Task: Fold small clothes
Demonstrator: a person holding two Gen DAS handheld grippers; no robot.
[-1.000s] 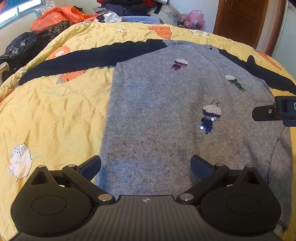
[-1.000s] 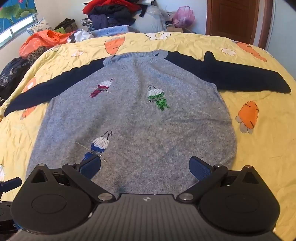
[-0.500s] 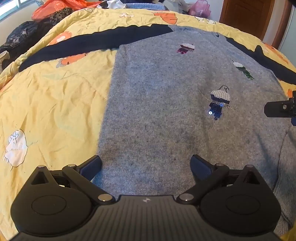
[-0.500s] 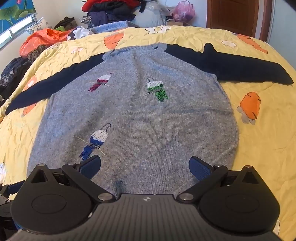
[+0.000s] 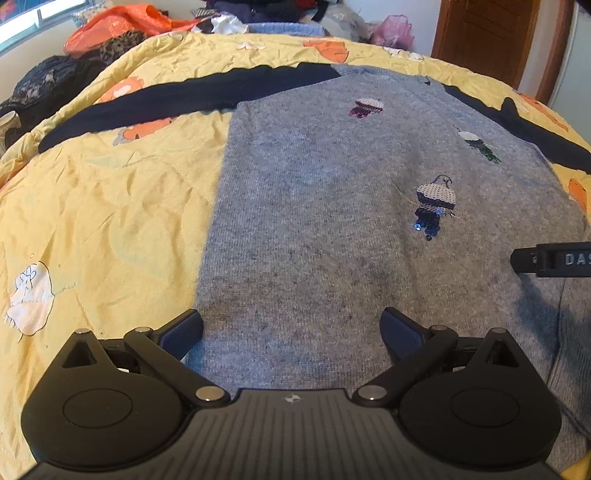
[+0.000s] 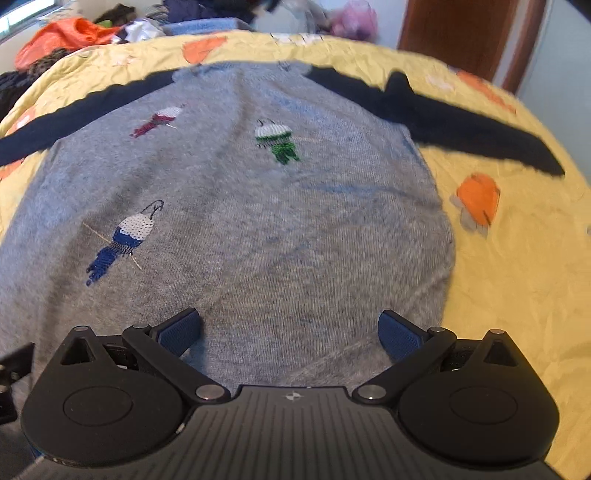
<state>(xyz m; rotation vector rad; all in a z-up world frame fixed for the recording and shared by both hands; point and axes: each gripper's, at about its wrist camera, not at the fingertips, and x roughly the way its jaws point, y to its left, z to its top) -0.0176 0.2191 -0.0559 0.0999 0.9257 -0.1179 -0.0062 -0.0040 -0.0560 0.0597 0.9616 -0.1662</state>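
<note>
Left wrist view: a grey knit sweater point(image 5: 317, 206) lies flat, front up, on a bed covered by a wrinkled yellow bedspread point(image 5: 103, 221) printed with orange and white cartoon shapes. Its 2 navy sleeves stretch out to either side, the left sleeve point(image 5: 177, 99) running across the yellow cloth toward the bed's edge. 3 sequined figures decorate the chest: 1 maroon point(image 5: 365, 108), 1 green point(image 5: 480, 146), 1 blue point(image 5: 432, 206). The left hand-held gripper point(image 5: 291, 328) hovers low over the hem area near the garment's side edge, its blue ribbed pads spread wide with only grey knit between them. The tip of the right hand-held gripper point(image 5: 550, 259) pokes in from the frame's right border, above the sweater.

Right wrist view, slightly blurred: the right hand-held gripper point(image 6: 290, 326) is likewise spread wide and holds nothing, poised over the lower body of the sweater point(image 6: 258, 221), whose rounded side edge meets the bedspread point(image 6: 517, 277). The right sleeve point(image 6: 443, 122) tapers to a dark point. Beyond the bed, an orange plastic bag point(image 6: 62, 37) sits among a heap of loose clothes point(image 6: 207, 11), with a pink bag point(image 6: 351, 18) beside a brown wooden door point(image 6: 454, 33).
</note>
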